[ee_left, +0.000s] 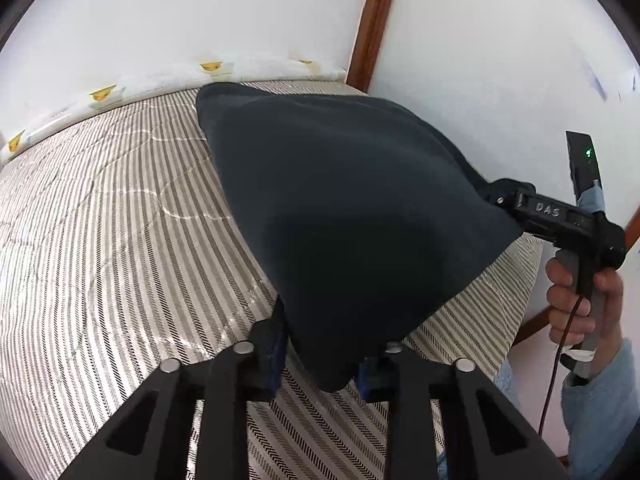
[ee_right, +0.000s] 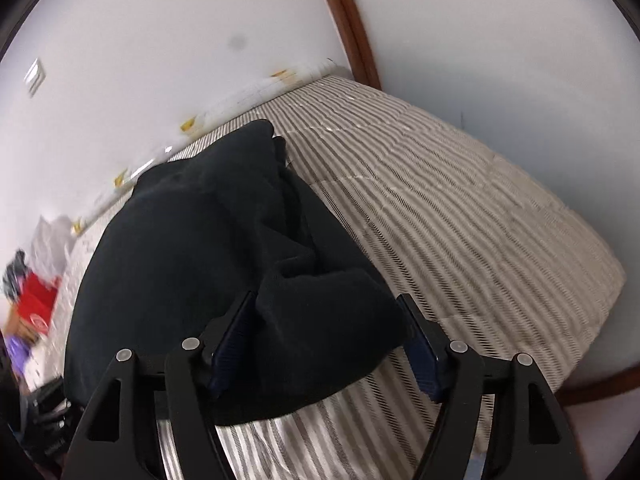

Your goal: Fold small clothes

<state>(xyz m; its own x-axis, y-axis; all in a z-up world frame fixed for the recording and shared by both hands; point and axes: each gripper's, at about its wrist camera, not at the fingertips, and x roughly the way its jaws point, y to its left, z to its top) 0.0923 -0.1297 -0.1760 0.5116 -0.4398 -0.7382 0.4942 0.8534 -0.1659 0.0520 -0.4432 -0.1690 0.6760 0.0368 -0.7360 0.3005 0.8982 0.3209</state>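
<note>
A dark navy garment [ee_left: 340,208] rises tent-like off the striped bed, its far corner resting on the quilt. Its near corner hangs between the fingers of my left gripper [ee_left: 324,346], which is shut on it at the bottom of the left wrist view. On the right, a hand holds my right gripper [ee_left: 498,200], with the cloth's other corner against its tip. In the right wrist view the garment [ee_right: 192,248] is a bunched heap. A fold lies between the widely spread jaws of the right gripper [ee_right: 328,344], whose blue pads [ee_right: 422,354] do not press on it.
The bed's striped quilt [ee_left: 120,220] [ee_right: 460,208] runs to a white wall with brown wood trim [ee_left: 376,20]. A red item and other clutter [ee_right: 36,304] sit at the far left of the bed. The person's hand and blue sleeve [ee_left: 580,292] are at the right.
</note>
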